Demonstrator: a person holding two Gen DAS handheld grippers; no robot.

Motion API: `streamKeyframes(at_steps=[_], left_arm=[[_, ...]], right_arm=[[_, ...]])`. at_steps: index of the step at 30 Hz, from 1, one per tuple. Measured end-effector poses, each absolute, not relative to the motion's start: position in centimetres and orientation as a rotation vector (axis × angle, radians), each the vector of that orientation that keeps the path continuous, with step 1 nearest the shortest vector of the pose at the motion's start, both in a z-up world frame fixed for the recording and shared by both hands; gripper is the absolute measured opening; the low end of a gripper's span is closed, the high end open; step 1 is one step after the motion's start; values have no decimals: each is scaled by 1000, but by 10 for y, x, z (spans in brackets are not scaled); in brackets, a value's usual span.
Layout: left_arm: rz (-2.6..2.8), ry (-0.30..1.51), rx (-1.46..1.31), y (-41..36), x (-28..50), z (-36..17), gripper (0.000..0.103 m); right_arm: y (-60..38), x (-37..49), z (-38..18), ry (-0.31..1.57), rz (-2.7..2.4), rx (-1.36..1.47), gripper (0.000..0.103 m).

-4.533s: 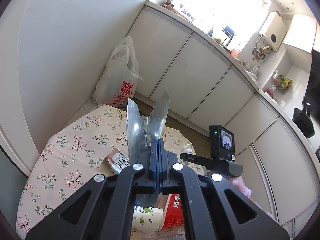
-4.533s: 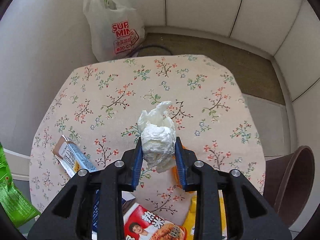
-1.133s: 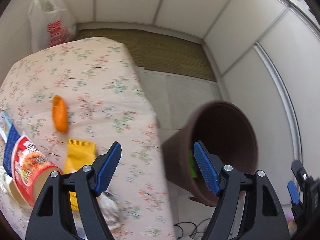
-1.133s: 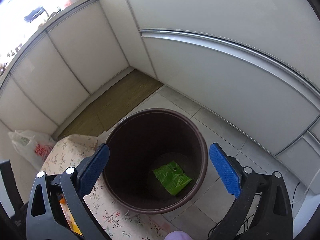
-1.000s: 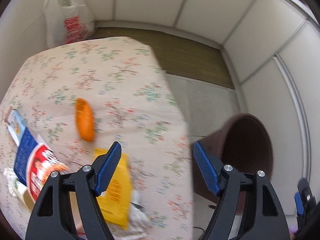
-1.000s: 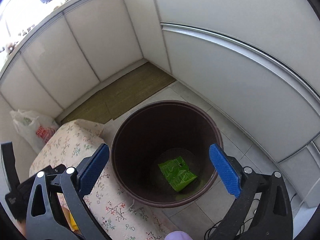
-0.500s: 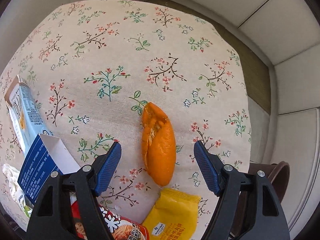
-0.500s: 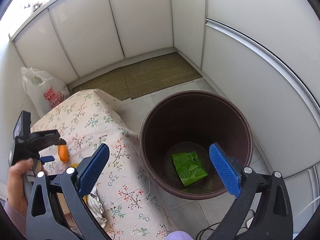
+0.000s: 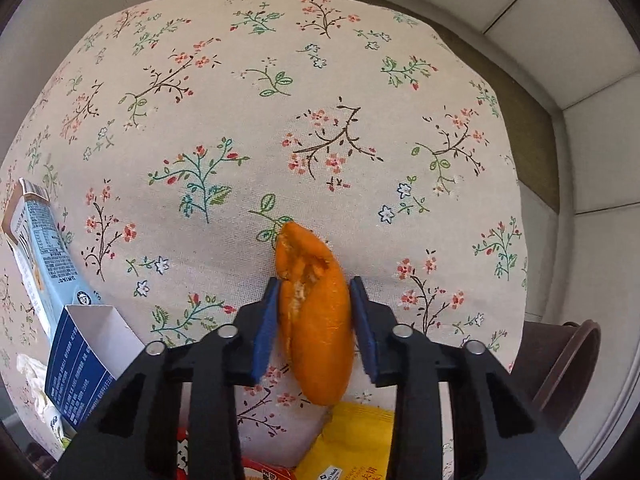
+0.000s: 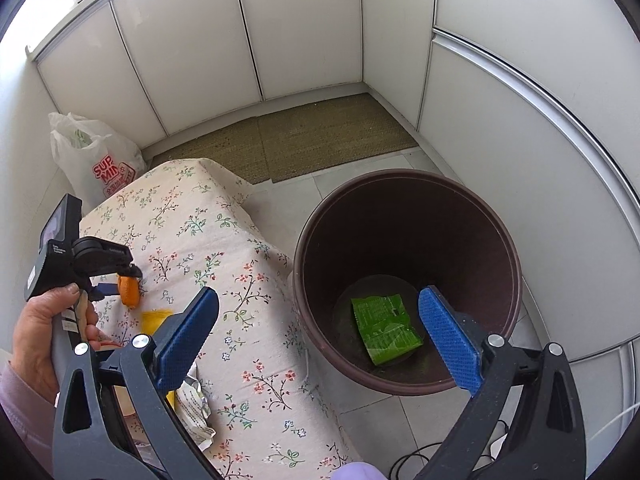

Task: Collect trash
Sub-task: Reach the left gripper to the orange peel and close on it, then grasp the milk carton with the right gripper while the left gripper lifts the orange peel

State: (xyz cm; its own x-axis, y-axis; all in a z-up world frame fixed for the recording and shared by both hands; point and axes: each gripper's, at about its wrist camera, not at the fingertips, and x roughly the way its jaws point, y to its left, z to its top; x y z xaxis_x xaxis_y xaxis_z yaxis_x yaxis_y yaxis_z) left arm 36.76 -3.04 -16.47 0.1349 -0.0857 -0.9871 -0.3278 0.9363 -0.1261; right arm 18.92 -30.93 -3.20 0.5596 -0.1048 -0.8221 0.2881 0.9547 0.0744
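While the left gripper (image 9: 314, 326) points straight down at the table (image 9: 320, 80), its jaws have just been closing and the orange peel (image 9: 314, 312) sits between the blue pads, which look to touch it on both sides, so it reads as clenched on the peel w/ the peel apparently not lifted off the floral cloth yet. Grip is taken across the narrow width of the peel, prob. because the long axis wouldn't fit btwn the pads. Right gripper (image 10: 320, 340) is released, jaws wide, nothing in them, hanging over the brown bin (image 10: 404, 184), which stands on the floor just beside the table's edge; a green wrapper (image 10: 384, 320) already lies at its bottom. Bin placement makes sense: short carry from cloth to rim. A hand (image 10: 44, 332) holds the left tool's grip at the table's near side. More trash is left: yellow packet (image 9: 352, 436) just below the peel, blue-white carton (image 9: 60, 300) at the left edge, crumpled wrapper (image 10: 196, 412) near the front. Far half of the cloth is bare, so room to lift is good; path to the bin crosses the table's right edge, w/ the right tool possibly in the way over the opening. White plastic bag (image 10: 100, 160) stands on the floor beyond the table, well apart
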Motion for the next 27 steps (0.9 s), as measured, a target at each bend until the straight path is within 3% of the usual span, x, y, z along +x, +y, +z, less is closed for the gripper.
streamKeyframes(at_steps=[7, 15, 20, 27], left_arm=[[130, 1362, -452, -15, 349, -148, 23], [58, 1154, -425, 0, 304, -78, 22], [10, 953, -453, 40, 242, -26, 22], [24, 858, -453, 107, 150, -13, 23]], right_arm=[[-303, 191, -34, 961, -203, 224, 96], [-283, 199, -36, 974, -154, 238, 96], [-255, 208, -36, 971, -113, 228, 96], [-168, 224, -29, 932, 48, 70, 96]])
